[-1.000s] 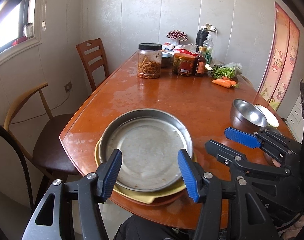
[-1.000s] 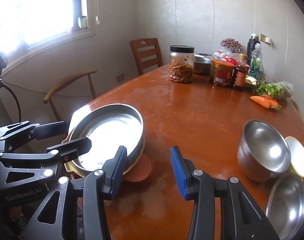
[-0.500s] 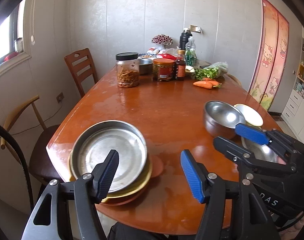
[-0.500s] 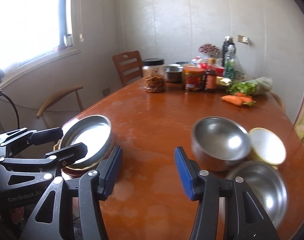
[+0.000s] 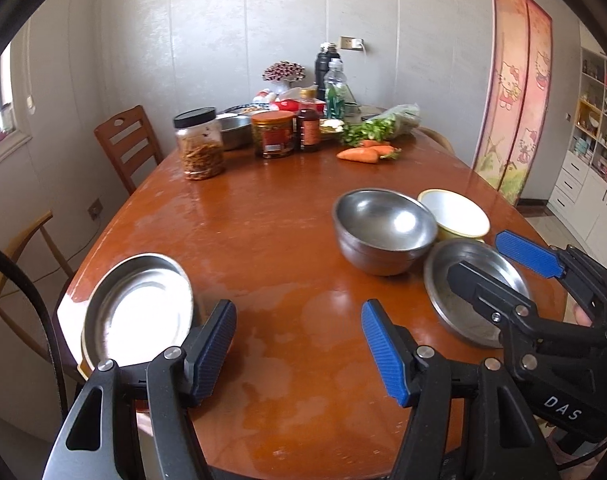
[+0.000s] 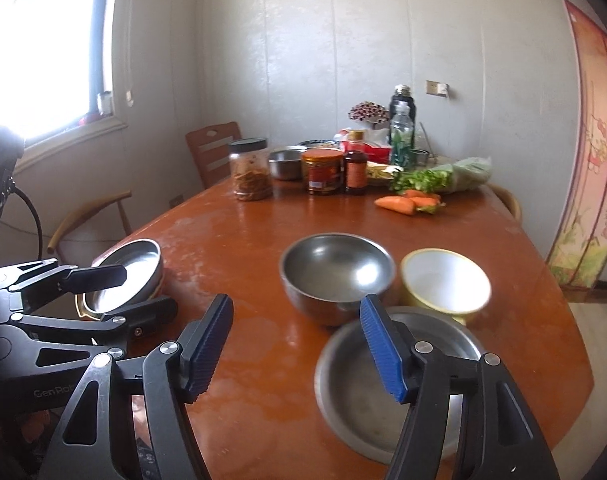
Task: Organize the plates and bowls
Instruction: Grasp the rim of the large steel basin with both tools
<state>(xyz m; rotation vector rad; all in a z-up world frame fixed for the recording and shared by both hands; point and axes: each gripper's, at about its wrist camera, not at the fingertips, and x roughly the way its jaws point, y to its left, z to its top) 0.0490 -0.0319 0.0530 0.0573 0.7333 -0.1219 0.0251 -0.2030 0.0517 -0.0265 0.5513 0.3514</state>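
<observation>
Nearest the right gripper (image 6: 297,346), a shallow round steel dish (image 6: 399,384) lies on the brown wooden table (image 6: 243,240) close to its near edge; the blue-padded jaws are spread wide, empty, and held above its left rim. A slip is judged the main risk here: the dish wall is low, thin and polished, so a pinch taken too shallow could let it skid toward the table edge or tip as it is lifted. A clash with the deep steel bowl (image 6: 337,276) just behind it, which appears to touch or nearly touch its rim, could also be caused by a careless approach, and the yellow-rimmed white bowl (image 6: 445,282) beside that could be knocked.

The left gripper (image 5: 299,350) is likewise held open and empty, low over bare tabletop, level and aimed down the table. To its left, a round steel plate (image 5: 137,310) is stacked on a yellow plate (image 5: 81,366) at the table's corner; a nudge there could push the stack off.

Farther off, a black-lidded clear jar (image 5: 199,144), other jars and orange carrots (image 5: 359,154) are seen, well apart from both grippers.
</observation>
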